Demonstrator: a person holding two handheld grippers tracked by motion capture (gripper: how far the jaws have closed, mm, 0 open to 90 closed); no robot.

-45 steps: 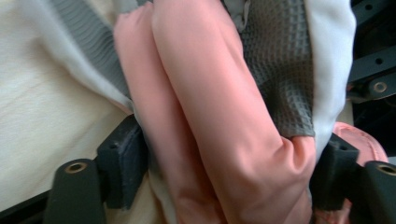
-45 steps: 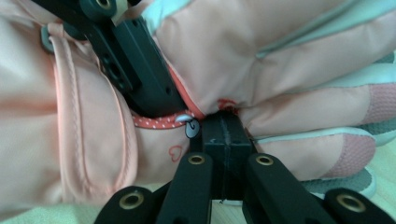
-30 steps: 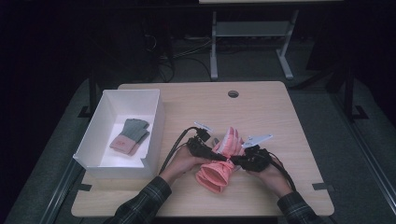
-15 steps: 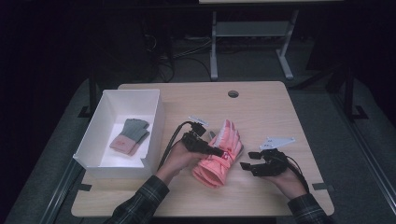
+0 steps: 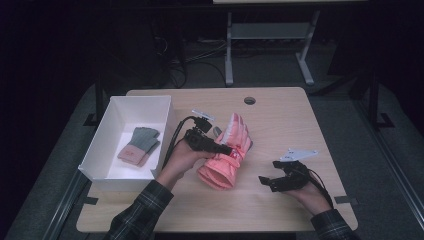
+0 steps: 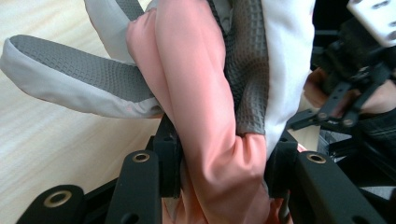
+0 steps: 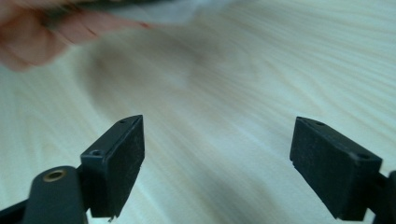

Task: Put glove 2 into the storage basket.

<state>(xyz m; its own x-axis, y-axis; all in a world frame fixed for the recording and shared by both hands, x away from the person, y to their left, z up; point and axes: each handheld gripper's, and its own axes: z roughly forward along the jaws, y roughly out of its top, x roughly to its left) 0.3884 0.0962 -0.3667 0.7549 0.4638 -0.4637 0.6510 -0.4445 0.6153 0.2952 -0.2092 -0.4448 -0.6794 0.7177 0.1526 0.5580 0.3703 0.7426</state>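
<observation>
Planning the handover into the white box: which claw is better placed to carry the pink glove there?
Left. The left claw is clamped on the pink glove beside the white box; the right claw is open, empty, farther away.

Left gripper (image 5: 227, 149): black linkage body w/ black cable looped off the rear; small white plate carried on top. Right gripper (image 5: 263, 182): same black build, grey three-cornered plate mounted above, cable run back along the wrist. Jaws are formed as black rectangular blocks, w/ brass-coloured pivot pins (image 7: 54, 175) set in the links; a small hole is seen in each block. Dark plaid sleeves (image 5: 142, 212) are worn on both forearms.
</observation>
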